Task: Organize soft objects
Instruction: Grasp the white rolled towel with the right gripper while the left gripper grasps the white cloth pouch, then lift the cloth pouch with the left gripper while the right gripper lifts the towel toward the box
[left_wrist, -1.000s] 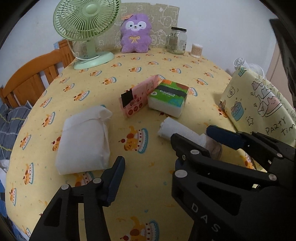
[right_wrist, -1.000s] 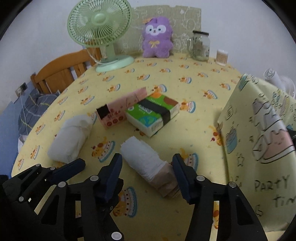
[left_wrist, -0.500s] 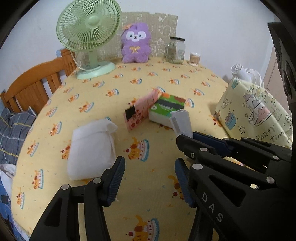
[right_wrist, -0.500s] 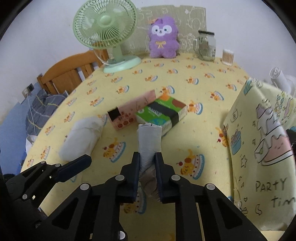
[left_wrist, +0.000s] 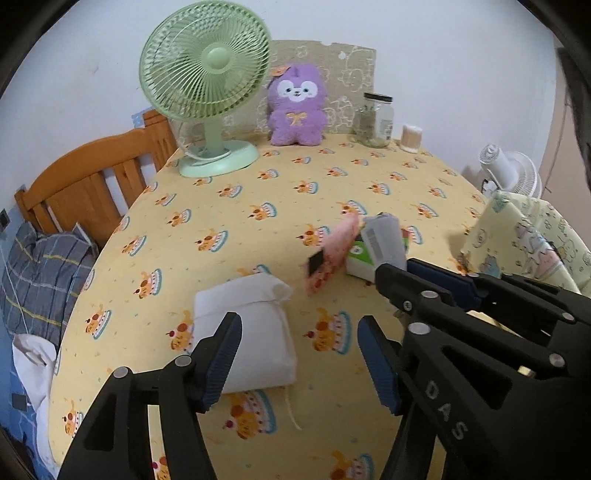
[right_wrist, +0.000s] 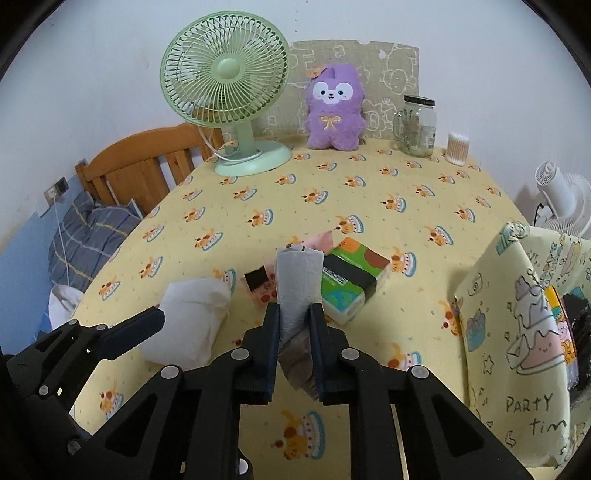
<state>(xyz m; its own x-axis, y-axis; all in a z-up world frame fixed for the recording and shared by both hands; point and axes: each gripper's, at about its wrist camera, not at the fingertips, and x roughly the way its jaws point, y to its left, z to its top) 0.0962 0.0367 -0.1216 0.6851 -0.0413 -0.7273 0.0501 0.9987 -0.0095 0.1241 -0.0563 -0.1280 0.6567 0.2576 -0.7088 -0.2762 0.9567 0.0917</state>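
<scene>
My right gripper (right_wrist: 294, 321) is shut on a grey-white tissue pack (right_wrist: 297, 280) and holds it upright above the table; the pack also shows in the left wrist view (left_wrist: 384, 242). My left gripper (left_wrist: 299, 354) is open and empty, hovering over a white soft pack (left_wrist: 245, 325) that lies flat on the yellow tablecloth; this pack also shows in the right wrist view (right_wrist: 188, 317). A pink tissue pack (left_wrist: 334, 253) and a green tissue pack (right_wrist: 351, 280) lie side by side mid-table. A yellow cartoon bag (right_wrist: 524, 332) stands open at the right.
At the table's back stand a green fan (right_wrist: 229, 96), a purple plush (right_wrist: 334, 107), a glass jar (right_wrist: 417, 125) and a cotton swab tub (right_wrist: 457, 147). A wooden bed frame (left_wrist: 92, 184) and a blue plaid pillow (left_wrist: 40, 266) lie left of the table.
My right gripper closed on the grey-white pack that lay on the table and lifted it upright. Both grippers have risen and pulled back from the table.
</scene>
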